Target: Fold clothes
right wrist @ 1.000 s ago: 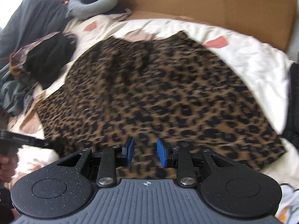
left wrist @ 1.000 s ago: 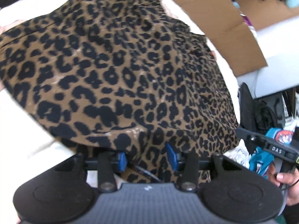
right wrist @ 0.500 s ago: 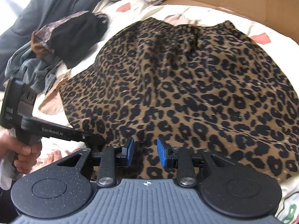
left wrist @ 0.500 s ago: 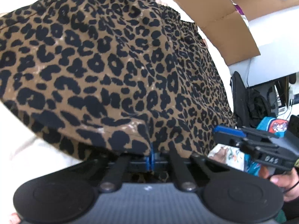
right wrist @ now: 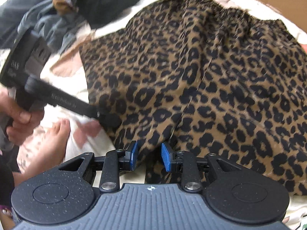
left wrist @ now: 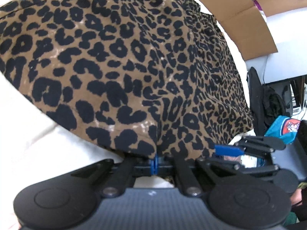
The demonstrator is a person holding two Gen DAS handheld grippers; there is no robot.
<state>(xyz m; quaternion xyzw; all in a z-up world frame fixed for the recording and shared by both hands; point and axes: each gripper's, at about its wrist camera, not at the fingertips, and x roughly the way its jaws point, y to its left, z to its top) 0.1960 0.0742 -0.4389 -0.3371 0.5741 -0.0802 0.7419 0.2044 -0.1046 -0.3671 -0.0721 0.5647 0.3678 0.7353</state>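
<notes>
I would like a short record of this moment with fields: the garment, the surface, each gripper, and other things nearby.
garment: leopard-print garment, spread out, gathered waistband at the far end
surface: white bedding under the garment
left gripper: shut on the near hem of the garment
right gripper: open, the hem lies between its pads, not yet pinched
nearby: dark clothes pile beyond the left gripper; cardboard at the far side
fold: not yet made

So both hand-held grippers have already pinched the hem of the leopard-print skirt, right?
Not quite. Only the left hand-held gripper is shut on the leopard-print skirt. The right wrist view shows the right hand-held gripper open, its blue pads either side of the hem.
</notes>
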